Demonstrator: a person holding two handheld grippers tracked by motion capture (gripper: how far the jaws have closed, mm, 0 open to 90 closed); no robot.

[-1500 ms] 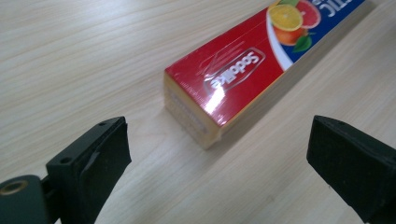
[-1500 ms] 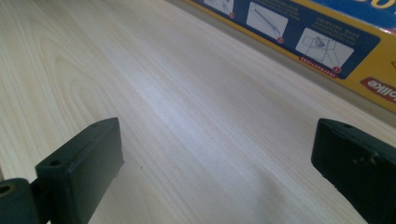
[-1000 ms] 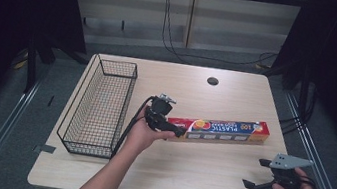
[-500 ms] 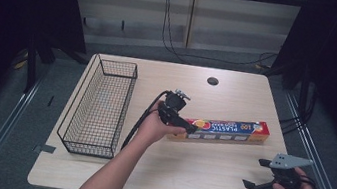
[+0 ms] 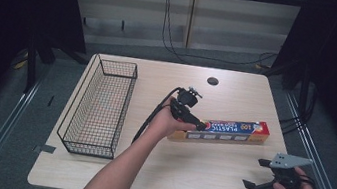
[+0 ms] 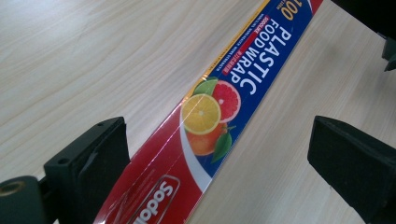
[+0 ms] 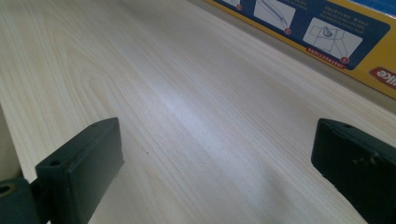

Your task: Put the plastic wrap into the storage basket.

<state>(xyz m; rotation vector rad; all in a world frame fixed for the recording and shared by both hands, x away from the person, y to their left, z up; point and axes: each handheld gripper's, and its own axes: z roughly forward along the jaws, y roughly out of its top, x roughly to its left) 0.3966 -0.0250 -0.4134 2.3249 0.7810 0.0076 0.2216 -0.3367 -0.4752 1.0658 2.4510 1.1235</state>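
A long red, blue and yellow box of plastic food wrap [image 5: 231, 132] lies flat across the middle of the table. My left gripper [image 5: 201, 125] hovers over the box's left end, open. In the left gripper view the box [image 6: 219, 112] runs between the two wide-apart jaws, and neither jaw touches it. My right gripper [image 5: 259, 176] is held low near the table's front right corner, open with nothing between its jaws. The right gripper view looks along bare wood to the box's yellow side [image 7: 336, 37].
A black wire basket [image 5: 99, 104] stands along the table's left side, nothing visible in it. A dark round cable hole [image 5: 213, 81] sits near the far edge. Cables hang behind the table. Bare wood [image 5: 205, 171] lies between the box and the front edge.
My left gripper has moved right from beside the basket and down over the box's left end. The box and my right gripper have stayed where they were.
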